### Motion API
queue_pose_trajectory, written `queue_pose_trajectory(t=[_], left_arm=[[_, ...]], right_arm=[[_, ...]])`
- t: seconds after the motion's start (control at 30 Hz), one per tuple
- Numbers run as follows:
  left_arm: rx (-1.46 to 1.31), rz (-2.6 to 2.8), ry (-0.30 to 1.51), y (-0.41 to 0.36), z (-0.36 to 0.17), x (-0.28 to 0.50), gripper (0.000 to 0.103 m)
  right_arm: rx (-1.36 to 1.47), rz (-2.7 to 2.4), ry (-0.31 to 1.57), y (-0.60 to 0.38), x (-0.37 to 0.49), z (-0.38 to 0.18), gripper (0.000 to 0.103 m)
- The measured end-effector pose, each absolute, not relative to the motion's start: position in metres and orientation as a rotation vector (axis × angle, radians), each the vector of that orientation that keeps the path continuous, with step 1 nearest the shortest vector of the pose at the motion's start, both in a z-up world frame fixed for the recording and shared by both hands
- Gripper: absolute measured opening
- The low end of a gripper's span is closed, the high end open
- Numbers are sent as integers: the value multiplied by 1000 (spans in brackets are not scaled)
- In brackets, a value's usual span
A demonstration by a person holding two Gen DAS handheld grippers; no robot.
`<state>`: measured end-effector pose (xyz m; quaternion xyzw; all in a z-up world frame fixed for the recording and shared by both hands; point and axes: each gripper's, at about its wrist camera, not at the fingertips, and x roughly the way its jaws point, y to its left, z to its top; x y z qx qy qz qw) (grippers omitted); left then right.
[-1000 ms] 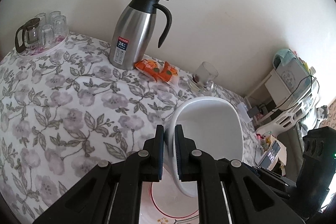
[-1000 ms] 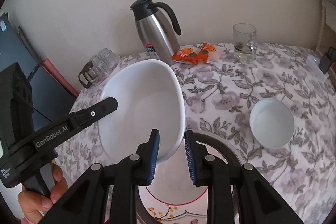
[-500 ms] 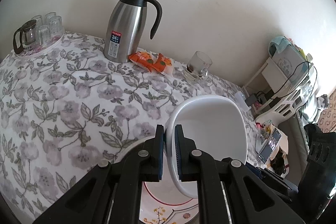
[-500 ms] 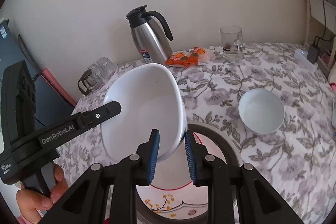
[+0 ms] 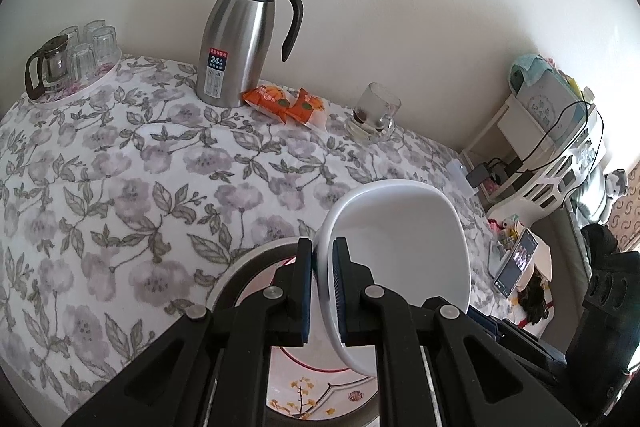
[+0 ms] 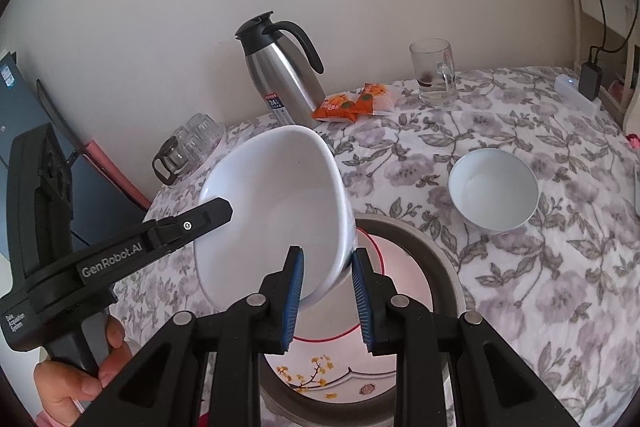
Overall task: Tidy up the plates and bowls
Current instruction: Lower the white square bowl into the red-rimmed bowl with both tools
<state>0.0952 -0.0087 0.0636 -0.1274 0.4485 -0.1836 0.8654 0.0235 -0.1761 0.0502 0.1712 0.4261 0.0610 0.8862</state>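
The left gripper [image 5: 322, 287] pinches the rim of a large white bowl [image 6: 276, 211], holding it tilted in the air above a gray-rimmed plate [image 6: 432, 255] on the floral-clothed table [image 6: 520, 267]. The right gripper [image 6: 328, 301] sits with its jaws spread either side of the bowl's near rim. A smaller bowl [image 6: 494, 187] stands just right of the plate; a steel jug [image 5: 236, 39] stands well behind it.

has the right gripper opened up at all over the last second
Yes. The right gripper has spread its jaws wider around the big white bowl's rim, which the left gripper clamps above the decorated plate.
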Motion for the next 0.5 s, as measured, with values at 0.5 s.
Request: queue_pose_trajectory(t=[0.5], left_arm=[[-251, -379, 995, -13, 50, 92, 10]], right_arm=[[371, 125, 929, -180, 24, 42, 29]])
